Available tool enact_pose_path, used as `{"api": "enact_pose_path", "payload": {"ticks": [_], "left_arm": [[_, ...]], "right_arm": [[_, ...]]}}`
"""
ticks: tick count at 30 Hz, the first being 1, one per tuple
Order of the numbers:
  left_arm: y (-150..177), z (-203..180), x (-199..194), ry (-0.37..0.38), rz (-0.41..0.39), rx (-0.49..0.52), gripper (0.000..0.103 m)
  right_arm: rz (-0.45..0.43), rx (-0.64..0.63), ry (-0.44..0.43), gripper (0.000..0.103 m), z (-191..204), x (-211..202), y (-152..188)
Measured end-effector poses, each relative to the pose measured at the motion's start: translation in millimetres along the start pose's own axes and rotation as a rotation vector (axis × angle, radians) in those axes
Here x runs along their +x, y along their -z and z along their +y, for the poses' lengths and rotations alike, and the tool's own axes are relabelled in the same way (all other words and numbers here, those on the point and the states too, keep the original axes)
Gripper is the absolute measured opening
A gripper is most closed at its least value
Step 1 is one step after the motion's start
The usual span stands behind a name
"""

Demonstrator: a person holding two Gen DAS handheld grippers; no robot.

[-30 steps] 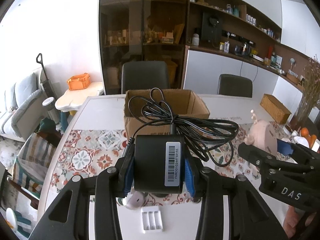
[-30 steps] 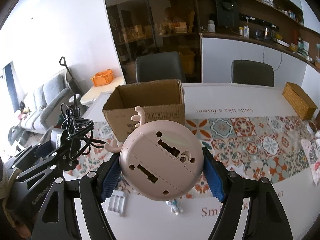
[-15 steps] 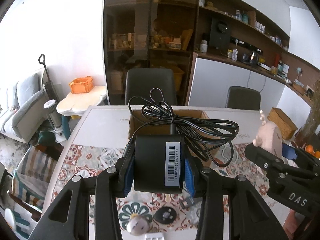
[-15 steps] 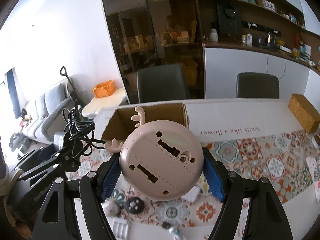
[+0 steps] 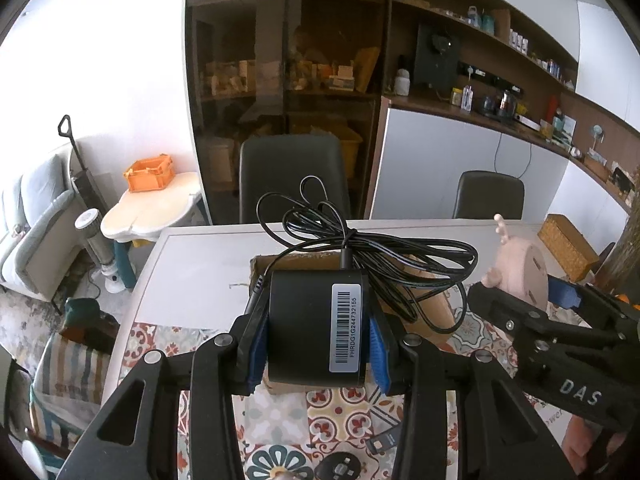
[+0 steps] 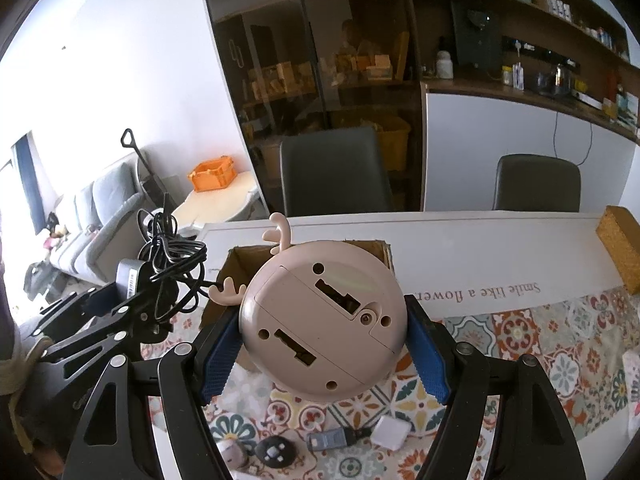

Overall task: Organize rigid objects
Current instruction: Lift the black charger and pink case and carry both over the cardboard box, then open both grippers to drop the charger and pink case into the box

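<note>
Both grippers had lifted higher and moved closer to the cardboard box (image 6: pixel 240 258). The left gripper (image 5: pixel 316 340) stayed clamped on the black power adapter (image 5: pixel 308 328), the right gripper (image 6: pixel 324 340) on the pink deer clock (image 6: pixel 324 320). Both things hung above the counter (image 6: pixel 480 248), nearly ready to drop in.

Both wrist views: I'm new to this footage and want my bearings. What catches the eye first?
The left gripper is clamped on a black power adapter with a barcode label, its tangled cable piled on top. The right gripper pinches a round pink antlered toy, underside to the camera. Both hang over an open cardboard box on the patterned tablecloth.
</note>
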State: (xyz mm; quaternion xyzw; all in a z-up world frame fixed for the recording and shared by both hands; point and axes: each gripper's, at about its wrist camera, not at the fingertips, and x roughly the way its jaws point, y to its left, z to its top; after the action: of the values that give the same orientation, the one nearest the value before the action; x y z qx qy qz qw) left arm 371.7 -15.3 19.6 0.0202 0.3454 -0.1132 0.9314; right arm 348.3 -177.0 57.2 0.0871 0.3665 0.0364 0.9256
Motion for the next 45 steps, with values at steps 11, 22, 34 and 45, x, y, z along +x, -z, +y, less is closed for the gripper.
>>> {"api": "enact_pose_path", "payload": {"ticks": [11, 22, 34, 45], "left_arm": [[-17.7, 6.4, 57.0, -0.006, 0.152, 0.028, 0.041], [-22.2, 6.4, 115.1, -0.004, 0.308, 0.012, 0.042], [-20.5, 7.4, 148.7, -0.071, 0.378, 0.023, 0.06], [-22.4, 39.0, 118.5, -0.234, 0.314, -0.053, 0.07]], "right_arm": [[0.11, 0.021, 0.008, 0.075, -6.5, 48.9, -26.2], [0.215, 0.001, 0.036, 0.075, -10.8, 96.8, -41.2], [0.31, -0.011, 0.038, 0.075, -14.3, 133.8, -45.5], [0.337, -0.014, 0.016, 0.075, -7.2, 141.7, -46.3]]}}
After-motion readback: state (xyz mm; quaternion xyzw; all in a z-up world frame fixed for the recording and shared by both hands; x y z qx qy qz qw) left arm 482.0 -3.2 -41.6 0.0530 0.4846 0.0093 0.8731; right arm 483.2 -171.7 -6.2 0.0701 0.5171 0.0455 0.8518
